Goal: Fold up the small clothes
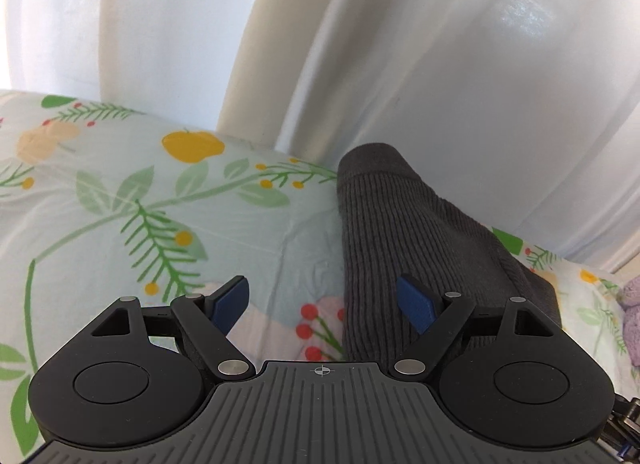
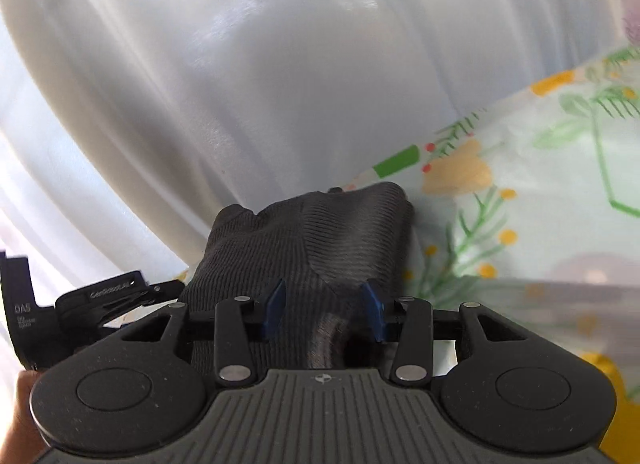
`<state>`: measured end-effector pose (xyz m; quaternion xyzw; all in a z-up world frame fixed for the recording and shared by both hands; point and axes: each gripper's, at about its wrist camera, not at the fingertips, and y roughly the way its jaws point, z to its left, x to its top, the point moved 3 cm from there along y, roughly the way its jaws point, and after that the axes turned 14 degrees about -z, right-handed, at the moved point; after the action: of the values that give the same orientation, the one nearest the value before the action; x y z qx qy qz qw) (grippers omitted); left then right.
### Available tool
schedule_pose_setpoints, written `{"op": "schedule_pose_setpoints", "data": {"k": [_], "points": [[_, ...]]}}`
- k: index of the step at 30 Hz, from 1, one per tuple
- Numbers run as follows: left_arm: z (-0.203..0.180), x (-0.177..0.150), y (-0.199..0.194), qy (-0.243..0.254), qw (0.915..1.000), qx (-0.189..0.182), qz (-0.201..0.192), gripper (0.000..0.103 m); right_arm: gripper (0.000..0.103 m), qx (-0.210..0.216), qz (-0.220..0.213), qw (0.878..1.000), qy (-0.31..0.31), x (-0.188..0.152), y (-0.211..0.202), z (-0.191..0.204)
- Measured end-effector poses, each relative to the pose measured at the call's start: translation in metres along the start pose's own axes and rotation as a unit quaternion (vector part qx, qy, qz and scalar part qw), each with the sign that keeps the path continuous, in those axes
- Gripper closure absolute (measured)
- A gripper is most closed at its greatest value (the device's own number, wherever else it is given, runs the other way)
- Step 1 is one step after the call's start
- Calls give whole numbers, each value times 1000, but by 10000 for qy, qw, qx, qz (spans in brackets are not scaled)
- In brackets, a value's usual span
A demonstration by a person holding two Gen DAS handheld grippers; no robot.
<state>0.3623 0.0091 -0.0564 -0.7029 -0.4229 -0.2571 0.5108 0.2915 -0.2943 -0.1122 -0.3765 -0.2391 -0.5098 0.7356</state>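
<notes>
While its two blue pads [image 1: 230,304] stand wide apart, the left gripper [image 1: 322,306] has hold of nothing: one pad hangs over bare printed cloth, the other [image 1: 416,304] over the ribbed surface of a dark grey sock [image 1: 400,224]. Whether that second pad touches the knit cannot be told from the left wrist view. The sock runs away from the gripper, its cuffed end lying farthest off, close to the edge of the floral bedsheet [image 1: 140,204] on which it lies.

Between the blue pads [image 2: 276,306] of the right gripper [image 2: 326,308], which are partly open, the same sock [image 2: 320,240] shows as a bunched, doubled-up mass (a fold line crosses its ribbing at a slant). Knit fills the gap between the pads, but they do not look pressed onto it, and whether either one touches it cannot be judged. The sock's far end lies near the edge of the bedsheet [image 2: 540,184].

Out to the left of the right wrist view, part of the black frame of the other gripper [image 2: 80,304] comes into sight, just beside the sock. Beyond the sheet's edge in both views hangs a white curtain [image 1: 460,84] in long shiny folds. A pale purple soft thing [image 1: 630,312] lies at the far right of the left view, too blurred to name.
</notes>
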Motion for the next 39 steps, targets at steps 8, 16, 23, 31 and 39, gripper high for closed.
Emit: {"op": "schedule_pose_setpoints", "data": {"k": [8,16,23,31,39], "points": [[-13,-2,-6,-133,9974,-597,381,17,83,482,511,9946,765,-5,28,-12],[-5,1,15,-336,9925,-875,784,17,80,607,974,9924,447,-4,32,-23],[6,3,40,-1067,9758,-1401,1295,17,42,655,1078,9845,1217,18,35,-56],[-1,-1,58,-1219,9676,-1594,1530,16,42,743,1415,9738,1618,31,72,-63],[0,-5,67,-1192,9638,-1714,1658,22,53,828,1783,9710,1364,31,96,-43]]}}
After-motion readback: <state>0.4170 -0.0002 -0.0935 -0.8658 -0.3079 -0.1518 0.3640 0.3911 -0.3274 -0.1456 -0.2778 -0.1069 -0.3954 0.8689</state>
